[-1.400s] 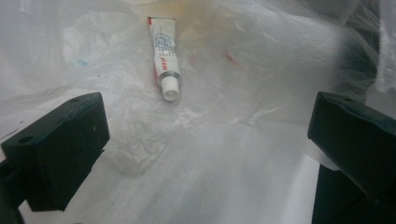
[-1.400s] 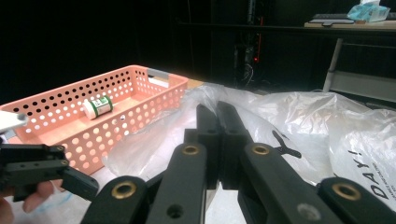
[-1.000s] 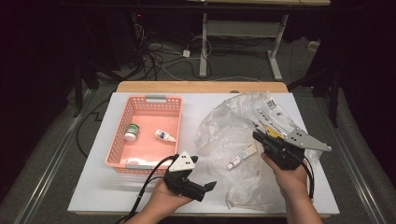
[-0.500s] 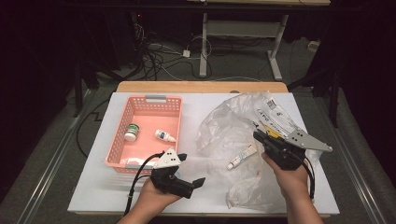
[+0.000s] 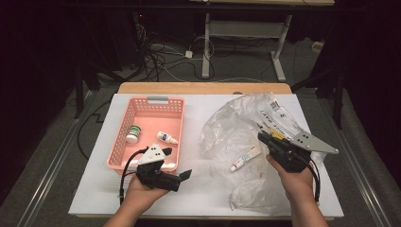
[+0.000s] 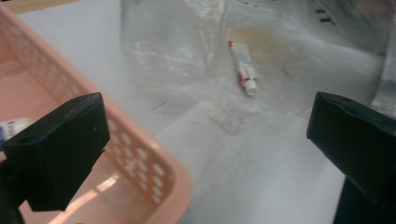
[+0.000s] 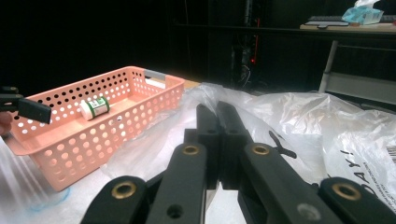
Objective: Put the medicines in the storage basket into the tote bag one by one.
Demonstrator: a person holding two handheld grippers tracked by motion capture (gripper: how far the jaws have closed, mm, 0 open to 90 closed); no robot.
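While apart, left gripper [image 5: 182, 176] jaws empty.

Room is dark — black backdrop behind the white table [image 5: 198, 198]. Grey floor [image 5: 52, 156] with tangled black cables [image 5: 156, 56], and a white-legged desk frame [image 5: 246, 33] further back. Tissue box [image 7: 362, 14] sits on a far desk — right gripper view.

Counts: 1 pink basket [image 5: 173, 105] w/ 2 items inside, i.e. 1 white jar w/ green band [image 5: 133, 134] + 1 small white bottle [image 5: 167, 137]. 1 clear plastic bag [image 5: 236, 123], crumpled, on the white table [image 5: 198, 189]; 1 small tube [image 5: 244, 158] w/ white cap lying at the bag. 2 handheld grippers: left gripper [image 5: 182, 176] & right gripper [image 5: 261, 137], 1 per hand. 2 black jaws on each.
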